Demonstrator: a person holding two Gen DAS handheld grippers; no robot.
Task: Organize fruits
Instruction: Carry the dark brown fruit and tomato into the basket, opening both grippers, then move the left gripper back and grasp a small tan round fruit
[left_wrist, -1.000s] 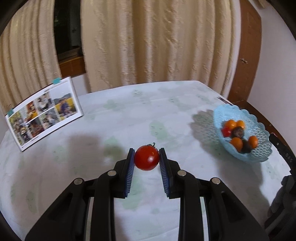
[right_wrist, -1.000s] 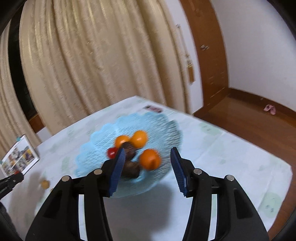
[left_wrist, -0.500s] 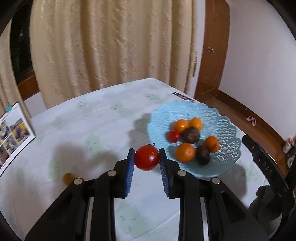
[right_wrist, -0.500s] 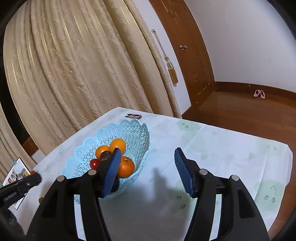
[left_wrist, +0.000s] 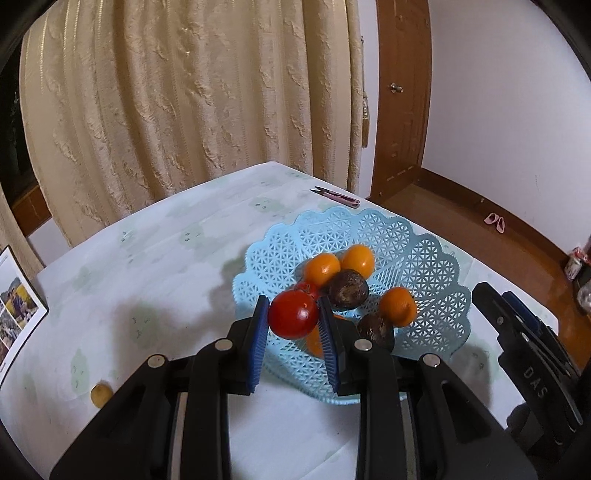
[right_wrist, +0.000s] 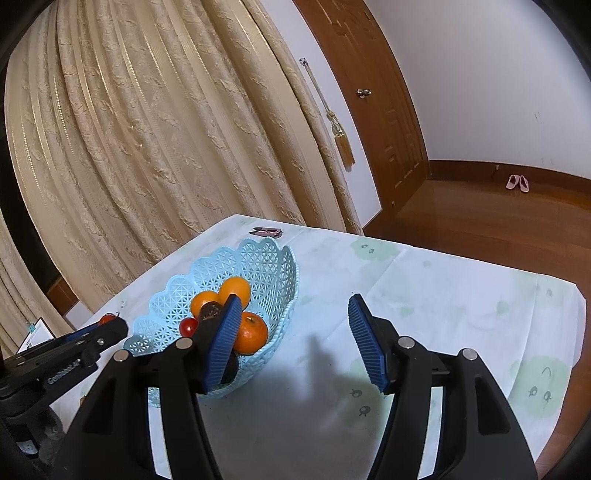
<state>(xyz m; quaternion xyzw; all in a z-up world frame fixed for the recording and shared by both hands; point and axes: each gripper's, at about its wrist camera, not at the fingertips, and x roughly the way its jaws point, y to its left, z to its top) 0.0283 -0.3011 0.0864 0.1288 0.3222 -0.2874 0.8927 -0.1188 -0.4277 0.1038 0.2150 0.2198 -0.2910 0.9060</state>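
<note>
Left gripper (left_wrist: 293, 321): I kept it clamped on the red tomato (left_wrist: 293, 319), both blue pads pressing its sides
What changed: I swung the left gripper across the table (left_wrist: 155, 258); a second before, the blue basket (left_wrist: 424, 254) sat well off to the side, and now the tomato hung at the basket's near rim
Tomato's place: in the air, over or just before the basket's near edge; I could not tell which
Basket contents: oranges (left_wrist: 321, 267), dark brown fruits (left_wrist: 348, 289) and a small red tomato lay inside it
Right gripper (right_wrist: 291, 341): I held it beside the basket, jaws apart with nothing between them, wider than a second before
Stray fruit: one small yellowish piece (left_wrist: 101, 393) lay on the table, well apart from the basket
Meaning for task: I judged the carry nearly done; letting go over the basket remained
</note>
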